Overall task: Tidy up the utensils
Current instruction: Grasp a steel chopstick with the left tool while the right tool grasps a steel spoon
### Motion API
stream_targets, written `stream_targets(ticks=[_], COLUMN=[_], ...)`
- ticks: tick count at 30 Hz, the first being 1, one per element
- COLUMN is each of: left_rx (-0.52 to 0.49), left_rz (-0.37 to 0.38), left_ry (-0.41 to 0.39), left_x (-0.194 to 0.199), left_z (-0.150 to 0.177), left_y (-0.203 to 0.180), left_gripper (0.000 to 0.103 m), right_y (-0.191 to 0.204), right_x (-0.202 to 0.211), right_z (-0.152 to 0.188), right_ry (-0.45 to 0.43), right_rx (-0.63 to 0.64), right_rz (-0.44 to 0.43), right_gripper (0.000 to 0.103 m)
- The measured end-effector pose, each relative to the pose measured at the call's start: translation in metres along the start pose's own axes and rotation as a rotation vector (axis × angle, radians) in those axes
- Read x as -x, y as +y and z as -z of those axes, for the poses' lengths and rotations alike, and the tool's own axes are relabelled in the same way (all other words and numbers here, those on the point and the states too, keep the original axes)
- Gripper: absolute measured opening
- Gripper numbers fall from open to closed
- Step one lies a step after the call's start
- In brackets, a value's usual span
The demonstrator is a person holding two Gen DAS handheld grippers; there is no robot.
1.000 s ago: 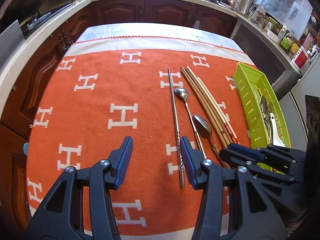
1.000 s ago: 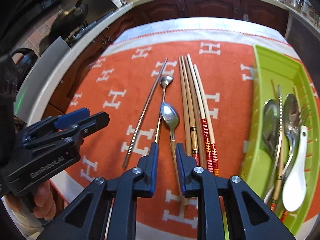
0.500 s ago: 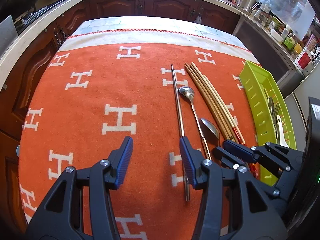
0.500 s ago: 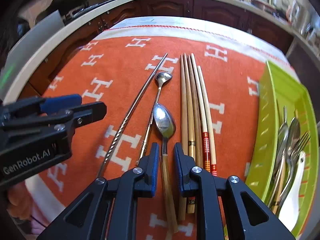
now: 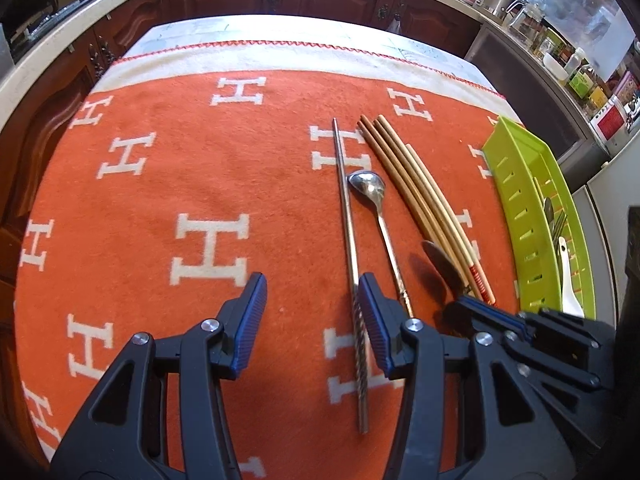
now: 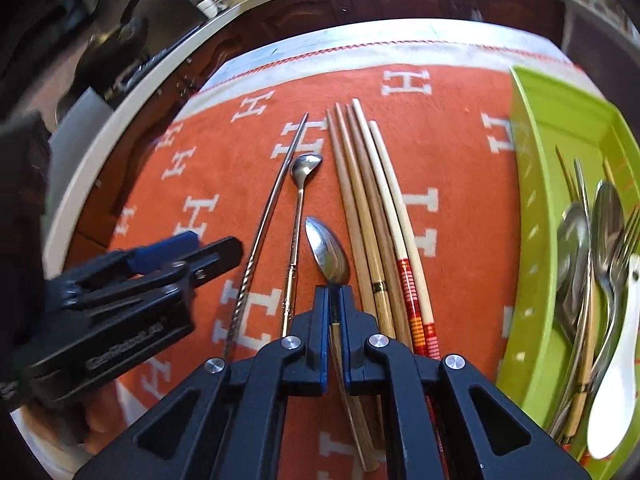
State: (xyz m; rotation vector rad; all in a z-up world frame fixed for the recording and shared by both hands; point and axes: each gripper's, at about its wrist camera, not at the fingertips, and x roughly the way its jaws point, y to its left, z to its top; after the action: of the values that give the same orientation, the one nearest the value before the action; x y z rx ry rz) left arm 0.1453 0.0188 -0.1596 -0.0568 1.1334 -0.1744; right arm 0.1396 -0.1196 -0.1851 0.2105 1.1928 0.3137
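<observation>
While the orange cloth (image 5: 168, 184) covers the table, the left gripper (image 5: 310, 304) hangs over it with its jaws about half open and slowly closing. Nothing is held; a metal chopstick (image 5: 348, 236) lies just inside its right finger. Next comes a thin long spoon (image 6: 298, 216). Then the right gripper (image 6: 334, 300) is squeezed tight on the handle of a bigger spoon (image 6: 328, 250). Wooden chopsticks (image 6: 372, 216) lie just beside it. Far right, the green tray (image 6: 532, 184) holds forks, spoons and a white spoon (image 6: 616, 368).
</observation>
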Motion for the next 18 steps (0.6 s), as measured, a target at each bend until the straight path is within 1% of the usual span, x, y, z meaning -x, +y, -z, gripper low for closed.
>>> stream_targets(ticks=[1,3,6,7,9,10,11,15,18], left_rx=[0.001,-0.003,-0.017,-0.025,-0.048,-0.064,-0.065,-0.036,0.008], left_rz=[0.002,-0.013,-0.057,-0.079,-0.128,-0.146,-0.136,-0.131,-0.091], left_ry=[0.004,-0.004,-0.01,-0.013,-0.018,-0.022,-0.018,-0.019,-0.002], left_x=[-0.003,-0.008,-0.014,-0.015,-0.017,-0.017,-0.017,-0.016,-0.011], left_z=[-0.001,-0.005,-0.011,-0.011,-0.011,-0.01,-0.01,-0.009,-0.005], left_y=[-0.001,-0.006,-0.015,-0.019,-0.025,-0.029,-0.03,-0.03,-0.025], left_gripper=[0.041,0.04,0.038,0.035,0.025,0.012,0.004,0.003,0.003], right_y=[-0.002,-0.005,-0.009,-0.009,-0.011,-0.012,-0.013,-0.02,-0.025], right_x=[0.002,0.006,0.013,0.014,0.018,0.02,0.021,0.026,0.031], right_z=[0.0,0.001,0.0,-0.001,0.0,0.0,0.002,0.004,0.005], right_ry=[-0.003,-0.008,-0.017,-0.019,-0.027,-0.029,-0.031,-0.033,-0.039], right_rx=[-0.01,-0.03,-0.056,-0.061,-0.069,-0.076,-0.081,-0.117,-0.144], right_rz=[-0.008,-0.027,-0.059,-0.066,-0.076,-0.082,-0.088,-0.121,-0.145], right_gripper=[0.004,0.003,0.003,0.002,0.002,0.002,0.002,0.002,0.002])
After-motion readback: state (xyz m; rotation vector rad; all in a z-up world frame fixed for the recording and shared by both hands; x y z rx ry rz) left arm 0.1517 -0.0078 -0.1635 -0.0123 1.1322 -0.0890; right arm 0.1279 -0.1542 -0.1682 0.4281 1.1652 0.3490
